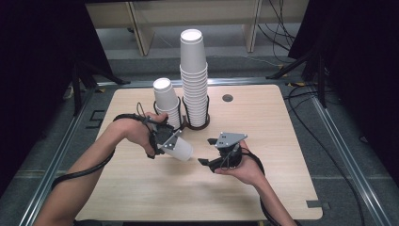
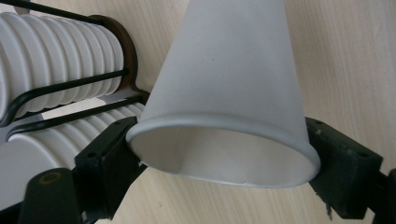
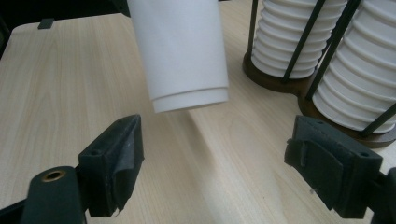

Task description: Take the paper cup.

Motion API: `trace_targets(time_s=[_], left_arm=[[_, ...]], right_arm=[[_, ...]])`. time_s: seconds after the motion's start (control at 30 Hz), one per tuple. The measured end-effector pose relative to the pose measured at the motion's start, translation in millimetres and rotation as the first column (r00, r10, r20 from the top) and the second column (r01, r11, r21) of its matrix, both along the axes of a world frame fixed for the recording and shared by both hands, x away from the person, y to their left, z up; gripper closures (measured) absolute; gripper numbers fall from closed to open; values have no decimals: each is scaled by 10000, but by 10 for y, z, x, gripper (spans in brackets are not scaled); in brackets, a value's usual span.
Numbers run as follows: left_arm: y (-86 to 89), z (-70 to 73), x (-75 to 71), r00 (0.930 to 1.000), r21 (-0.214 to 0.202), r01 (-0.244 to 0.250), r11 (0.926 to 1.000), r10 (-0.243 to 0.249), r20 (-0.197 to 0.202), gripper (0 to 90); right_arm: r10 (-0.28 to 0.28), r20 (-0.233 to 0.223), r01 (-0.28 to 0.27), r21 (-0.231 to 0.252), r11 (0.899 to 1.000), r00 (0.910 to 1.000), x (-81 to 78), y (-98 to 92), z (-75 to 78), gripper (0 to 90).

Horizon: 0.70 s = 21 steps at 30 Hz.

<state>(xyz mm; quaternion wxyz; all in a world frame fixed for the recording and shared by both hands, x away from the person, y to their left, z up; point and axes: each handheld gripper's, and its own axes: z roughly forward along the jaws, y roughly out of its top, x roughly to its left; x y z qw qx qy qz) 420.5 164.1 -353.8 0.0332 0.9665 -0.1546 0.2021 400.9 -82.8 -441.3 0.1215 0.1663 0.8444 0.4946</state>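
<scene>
So the biggest thing here is the pale wood-grain table (image 1: 141, 197) with rounded corners, and toward its far middle sits a dark brown round-based holder with black wire uprights (image 1: 203, 124) carrying two stacks of white paper cups set upside down. The tall stack of white ribbed-looking paper cups (image 1: 194, 75) stands on the right side of the holder, and the shorter stack of the same cups (image 1: 166, 100) is just beside it on the left, leaning a little. In front of the holder, the left gripper (image 1: 165, 141) is clamped on a single white paper cup (image 1: 179, 149) — in the left gripper view you can see both black jaws pressing the cup's rolled rim (image 2: 219, 135) from either side, squashing the mouth into an oval. The cup is held off the table and tipped over, base pointing toward the right gripper (image 1: 207, 151). That one sits near the cup but apart from it, jaws spread with nothing between them. In the right gripper view the cup's base (image 3: 189, 100) hangs above and beyond the gap between the two pads — not touching either — with its shadow on the wood underneath.
</scene>
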Motion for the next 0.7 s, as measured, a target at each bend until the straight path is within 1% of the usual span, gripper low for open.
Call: trace_targets(time_s=[0.03,0.07,0.1,0.13,0.17,0.2,0.23,0.27,0.3,0.33,0.37,0.4,0.43,0.47,0.5,0.57,0.6,0.63,0.7], left_arm=[[-33,11,1,10000,235,-27,9997,27,2,169],[-52,17,1,10000,378,-4,9993,4,21,169],[-76,22,2,10000,558,-46,9984,43,57,169],[-103,28,5,9999,892,-36,9960,25,128,170],[-118,28,6,9998,1015,-70,9948,53,176,169],[-137,27,8,9997,1206,-109,9926,80,238,170],[-154,28,13,9996,1459,-87,9893,46,285,170],[-168,25,13,9994,1619,-85,9868,27,357,170],[-184,21,13,9989,1815,-88,9834,3,466,170],[-196,17,13,9984,2005,-38,9797,-74,554,170],[-207,15,9,9985,2101,-39,9777,-78,551,170],[-218,14,7,9983,2163,-31,9763,-96,579,170],[-229,14,4,9984,2266,-1,9740,-126,544,170],[-234,9,3,9982,2249,19,9744,-153,576,170],[-253,9,-2,9982,2340,78,9722,-215,560,170],[-272,-2,-13,9986,2357,99,9718,-219,485,170],[-277,-3,-15,9987,2379,100,9712,-218,468,170],[-289,-5,-18,9985,2477,176,9687,-300,464,170],[-303,-16,-24,9986,2314,247,9725,-348,394,170]], right_arm=[[-3,11,3,-36,10000,10000,0,9,1,194],[53,98,-52,-23,10000,9999,8,23,-2,196],[24,-5,-24,-64,10000,10000,1,27,1,197],[25,-167,-26,-100,9999,9999,-5,42,-2,200],[25,13,-25,-172,9998,10000,-1,56,-4,203],[43,-76,-44,-124,9999,10000,-5,71,-9,203],[30,6,-30,-176,9998,10000,-1,80,-9,203],[66,-121,-68,-176,9998,9999,-2,93,-13,203],[51,54,-50,-192,9998,10000,5,103,-12,203],[58,20,-58,-186,9998,10000,6,113,-9,203],[89,98,-87,-164,9998,9999,11,126,-9,204],[90,-135,-92,-139,9999,9999,3,139,-6,205],[21,-60,-21,-101,9999,10000,0,159,-9,207],[58,104,-56,-121,9999,9999,11,172,-5,211],[26,-42,-27,-44,10000,10000,5,192,-7,214],[99,209,-99,-36,9999,9997,28,247,-7,220],[77,-60,-77,-19,10000,10000,22,273,-6,221],[119,130,-119,-12,9999,9998,35,287,-9,221],[76,-143,-76,11,10000,9999,40,354,-13,224]])
